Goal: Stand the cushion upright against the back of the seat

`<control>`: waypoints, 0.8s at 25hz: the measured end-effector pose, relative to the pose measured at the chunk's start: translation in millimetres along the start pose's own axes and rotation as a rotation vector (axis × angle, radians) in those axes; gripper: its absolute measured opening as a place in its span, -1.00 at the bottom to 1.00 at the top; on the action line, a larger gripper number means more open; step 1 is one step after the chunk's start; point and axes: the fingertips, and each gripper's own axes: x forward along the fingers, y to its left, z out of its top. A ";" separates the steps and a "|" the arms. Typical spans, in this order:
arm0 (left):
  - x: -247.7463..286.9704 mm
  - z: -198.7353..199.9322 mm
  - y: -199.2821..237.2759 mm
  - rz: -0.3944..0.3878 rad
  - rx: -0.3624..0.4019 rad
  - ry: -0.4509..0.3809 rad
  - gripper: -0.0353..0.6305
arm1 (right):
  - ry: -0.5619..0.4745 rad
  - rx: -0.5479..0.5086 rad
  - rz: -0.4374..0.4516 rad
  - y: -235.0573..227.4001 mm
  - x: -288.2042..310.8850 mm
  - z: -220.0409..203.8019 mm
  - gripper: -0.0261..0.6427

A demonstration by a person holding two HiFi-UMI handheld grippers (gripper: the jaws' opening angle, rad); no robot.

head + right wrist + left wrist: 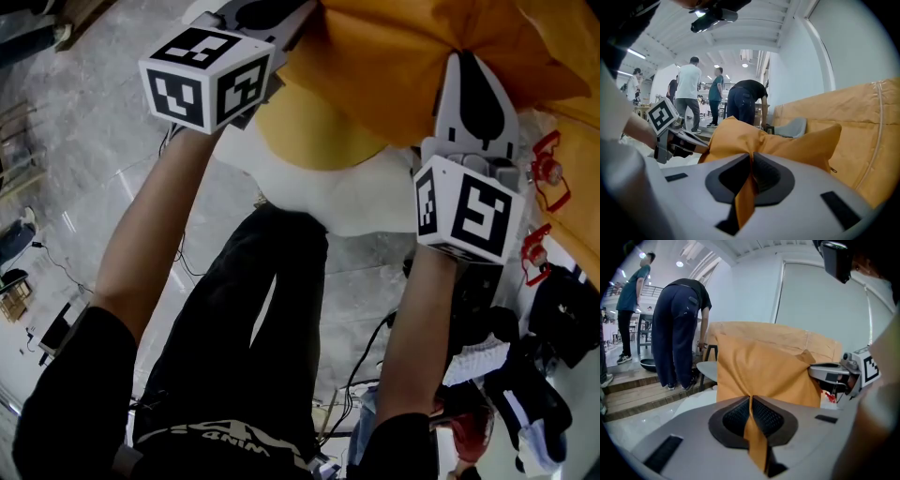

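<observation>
The orange cushion (pixel 394 66) hangs in the air between both grippers, over the seat's yellow pad (pixel 309 131) and white base (pixel 347 202). My left gripper (pixel 291 14) is shut on a fold of the cushion (pixel 764 371) at its left edge; the fabric is pinched between the pads (pixel 751 401). My right gripper (pixel 461 54) is shut on the cushion (pixel 787 140) at its right side, with a strip of fabric squeezed between the pads (pixel 752 161). The seat's orange back (pixel 862 126) rises behind the cushion, also seen in the left gripper view (pixel 787 336).
A grey chair (pixel 705 369) stands beyond the seat, next to a person bent over (pixel 679 329). Other people stand further off (pixel 689 89). Red clamps (pixel 547 173) and dark bags (pixel 562 319) lie at the right. Cables run across the marble floor (pixel 84 141).
</observation>
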 end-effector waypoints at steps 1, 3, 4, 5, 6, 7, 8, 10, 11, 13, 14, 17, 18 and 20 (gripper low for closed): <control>0.2 -1.1 0.4 0.008 0.003 -0.004 -0.85 | 0.000 -0.006 -0.001 1.2 -0.5 -0.5 -0.84; 0.2 -2.0 0.7 0.016 0.002 -0.014 -0.84 | 0.003 -0.025 -0.003 3.0 -1.9 -0.7 -0.84; -0.2 -2.1 0.9 0.018 0.000 -0.016 -0.82 | 0.005 -0.034 -0.002 3.7 -2.6 -0.8 -0.84; -0.8 -2.2 1.4 0.021 -0.001 -0.014 -0.81 | 0.009 -0.042 0.002 4.3 -3.2 -1.3 -0.84; -1.5 -2.6 1.8 0.026 0.002 -0.011 -0.79 | 0.014 -0.049 0.005 4.9 -3.9 -2.2 -0.84; -2.3 -3.4 1.9 0.029 0.006 -0.006 -0.77 | 0.019 -0.053 0.007 5.5 -4.8 -3.4 -0.84; -3.1 -4.6 1.6 0.032 0.008 -0.001 -0.75 | 0.025 -0.054 0.007 6.1 -6.0 -4.5 -0.83; -4.9 -7.3 0.3 0.035 0.009 0.005 -0.71 | 0.033 -0.055 0.004 7.5 -8.8 -6.4 -0.81; -5.7 -8.8 -0.2 0.036 0.008 0.008 -0.70 | 0.038 -0.056 0.001 8.1 -10.1 -7.7 -0.79; -7.0 -12.9 -0.4 0.038 0.006 0.015 -0.64 | 0.050 -0.055 -0.006 9.3 -12.5 -11.8 -0.76; -7.5 -15.6 -0.2 0.039 0.002 0.019 -0.61 | 0.056 -0.052 -0.010 9.9 -13.7 -14.3 -0.74; -9.9 -21.5 -0.9 0.034 -0.008 0.023 -0.46 | 0.068 -0.035 -0.016 12.3 -18.0 -19.7 -0.58; -11.3 -21.9 -1.6 0.032 -0.009 0.020 -0.42 | 0.071 -0.036 -0.017 13.7 -19.2 -19.8 -0.54; -14.3 -21.9 -3.1 0.028 -0.007 0.014 -0.39 | 0.076 -0.044 -0.018 17.5 -21.4 -18.5 -0.46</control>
